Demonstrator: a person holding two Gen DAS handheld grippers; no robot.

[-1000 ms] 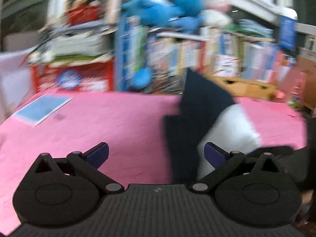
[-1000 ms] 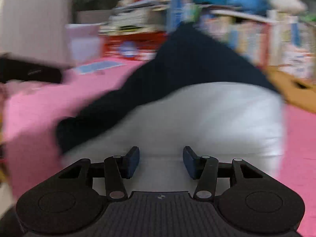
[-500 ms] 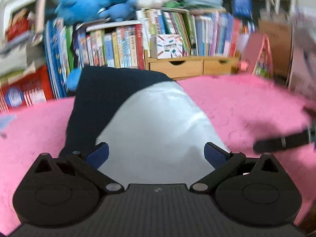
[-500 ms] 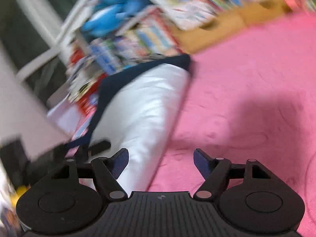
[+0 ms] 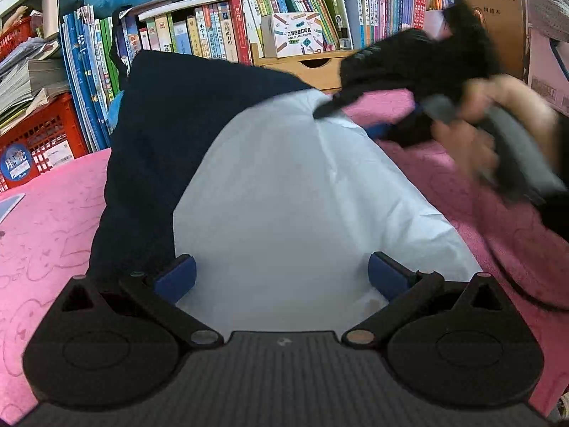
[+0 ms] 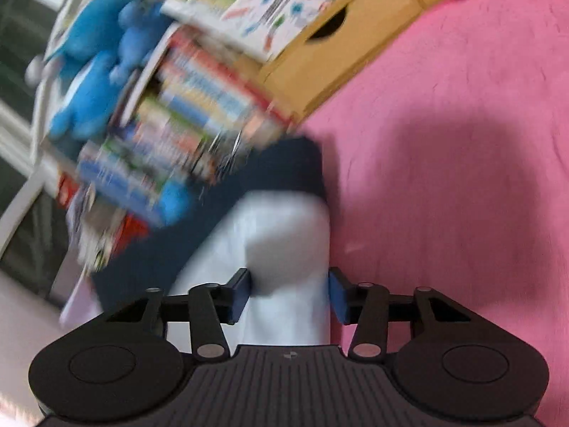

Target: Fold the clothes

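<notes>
You have one navy-and-white garment (image 5: 284,185), two grippers — left gripper (image 5: 281,277) and right gripper (image 6: 288,293) — one red crate (image 5: 46,135), one pink cloth (image 5: 46,235)

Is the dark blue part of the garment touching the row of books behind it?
Cannot tell. In the left wrist view the dark blue part overlaps the books, but that could be depth only; the right wrist view is too blurred.
</notes>
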